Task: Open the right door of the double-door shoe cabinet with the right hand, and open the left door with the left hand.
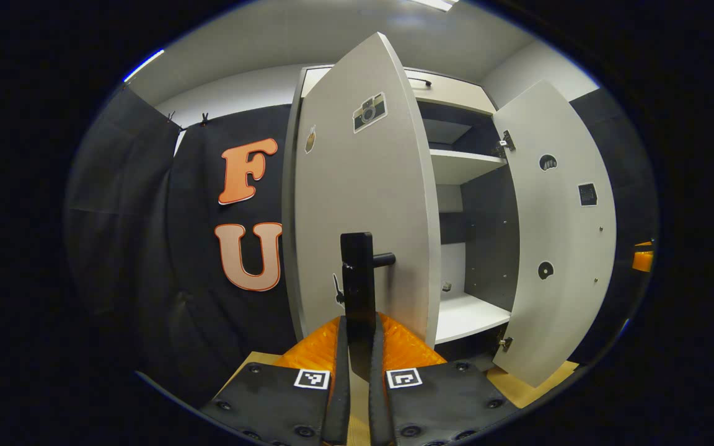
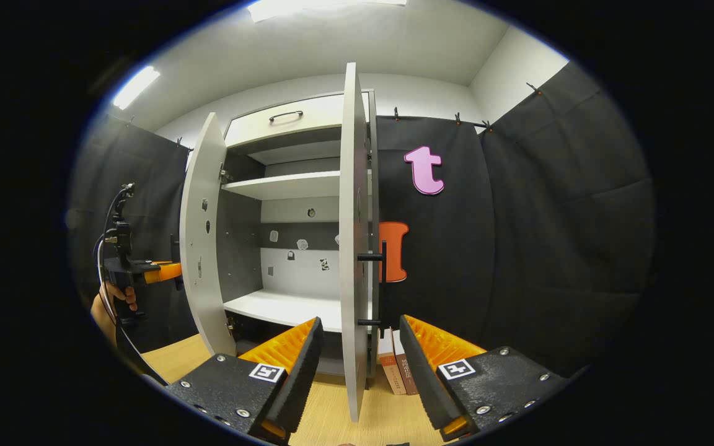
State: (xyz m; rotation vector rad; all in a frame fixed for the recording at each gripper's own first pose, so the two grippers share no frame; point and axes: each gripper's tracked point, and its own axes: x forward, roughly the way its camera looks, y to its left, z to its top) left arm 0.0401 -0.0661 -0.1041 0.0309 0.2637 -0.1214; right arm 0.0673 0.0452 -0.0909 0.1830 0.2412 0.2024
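The white shoe cabinet [image 1: 468,167] has both doors swung out. In the left gripper view the left door [image 1: 363,186] fills the middle, and my left gripper [image 1: 360,322] is shut on its black bar handle [image 1: 357,266]. The right door [image 1: 555,235] stands open farther right. In the right gripper view the right door [image 2: 351,217] is seen edge-on, its black handle [image 2: 382,279] on the right side. My right gripper [image 2: 360,322] is open, its fingers [image 2: 298,356] apart on either side of the door's edge. The left door [image 2: 202,248] and the left gripper [image 2: 137,267], held by a hand [image 2: 109,310], sit at the left.
White shelves [image 2: 289,184] and a grey back with small stickers show inside the cabinet. A drawer with a black handle [image 2: 286,116] tops it. Books [image 2: 394,365] stand on the wooden floor [image 2: 332,409] beside the cabinet's right side. Black cloth walls close in both sides.
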